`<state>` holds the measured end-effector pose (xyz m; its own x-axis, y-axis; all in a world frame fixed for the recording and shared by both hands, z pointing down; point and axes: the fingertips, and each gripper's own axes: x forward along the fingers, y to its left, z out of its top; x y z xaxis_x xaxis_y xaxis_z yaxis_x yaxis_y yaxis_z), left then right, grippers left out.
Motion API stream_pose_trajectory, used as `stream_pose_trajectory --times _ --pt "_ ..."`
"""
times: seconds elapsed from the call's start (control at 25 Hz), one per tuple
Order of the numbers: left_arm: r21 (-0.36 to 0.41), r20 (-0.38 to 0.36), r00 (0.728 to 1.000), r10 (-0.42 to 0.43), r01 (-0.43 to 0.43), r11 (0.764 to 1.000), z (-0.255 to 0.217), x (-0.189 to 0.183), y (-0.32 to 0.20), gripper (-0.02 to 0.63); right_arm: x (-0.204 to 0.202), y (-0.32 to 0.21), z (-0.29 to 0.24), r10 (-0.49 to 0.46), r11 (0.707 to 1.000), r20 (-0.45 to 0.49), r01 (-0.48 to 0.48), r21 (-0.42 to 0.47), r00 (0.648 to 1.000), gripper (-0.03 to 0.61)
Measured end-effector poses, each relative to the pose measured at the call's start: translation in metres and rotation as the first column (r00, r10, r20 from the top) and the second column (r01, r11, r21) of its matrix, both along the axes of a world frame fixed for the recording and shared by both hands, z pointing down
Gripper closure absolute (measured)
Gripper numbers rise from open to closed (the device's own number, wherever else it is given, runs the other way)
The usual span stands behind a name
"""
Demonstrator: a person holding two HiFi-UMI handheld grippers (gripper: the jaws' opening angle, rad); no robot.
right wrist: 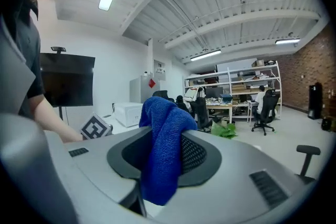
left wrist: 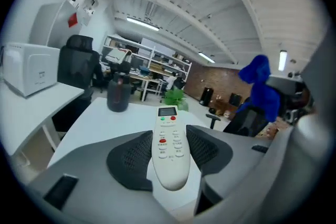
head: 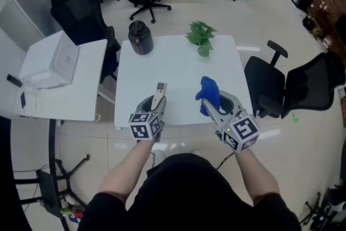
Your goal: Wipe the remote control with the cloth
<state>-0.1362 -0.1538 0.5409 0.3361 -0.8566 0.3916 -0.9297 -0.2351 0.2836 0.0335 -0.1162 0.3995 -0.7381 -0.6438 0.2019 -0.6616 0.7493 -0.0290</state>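
**Remote in the left grip, cloth in the right, both at the near edge of the tabletop**

Remote control (head: 159, 96): long, slim and off-white, with a rounded butt end. A small grey display sits at the far end. Just under it are one green and one red button, then rows of pale keys with a single red key among them. The key face is turned up. In the head view it points toward 12 o'clock, display end away from the person. It is over the white tabletop (head: 173, 62), at about 7 o'clock of that surface, near the front edge. Whether it touches the top I cannot tell.

Left hand-held gripper (head: 154, 105): jaws partly spread, with the dark ribbed pads pressed on the two long edges of the remote control around its middle. The butt end sticks out back toward the gripper's camera.

Cloth (head: 210, 93): bright blue with a looped weave, bunched into one thick fold. It is at about 5 o'clock of the tabletop, on the 3 o'clock side of the remote control, and clear of it.

Right hand-held gripper (head: 215, 106): jaws part-way closed, pinching the cloth between the pads. One lobe stands up above the jaws and the rest hangs down in front of them.

Around: a dark jar (head: 140, 37) stands at 11 o'clock of the tabletop and a green plant (head: 201, 38) at 1 o'clock. A black office chair (head: 270, 84) is off the 3 o'clock edge. A white box (head: 54, 65) sits on a side table (head: 81, 100) at 9 o'clock.
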Motion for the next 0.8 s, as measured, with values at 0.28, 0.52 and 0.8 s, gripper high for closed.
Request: stream_pose_trajectory --times 0.28,0.52,0.8 --pt "-0.192 0.207 0.971 -0.118 0.159 0.968 0.126 -0.01 -0.016 0.411 0.017 0.024 0.052 0.02 0.993 -0.085 -0.03 -0.112 0.996 0.449" --pt "-0.293 0.297 0.949 -0.111 0.201 0.935 0.178 -0.002 -0.022 0.411 0.027 0.028 0.072 0.028 0.986 -0.131 -0.048 -0.158 0.991 0.449" --pt "-0.351 0.348 0.932 -0.102 0.23 0.908 0.198 0.002 -0.011 0.408 0.028 0.028 0.083 0.016 0.979 -0.149 -0.046 -0.201 0.989 0.449"
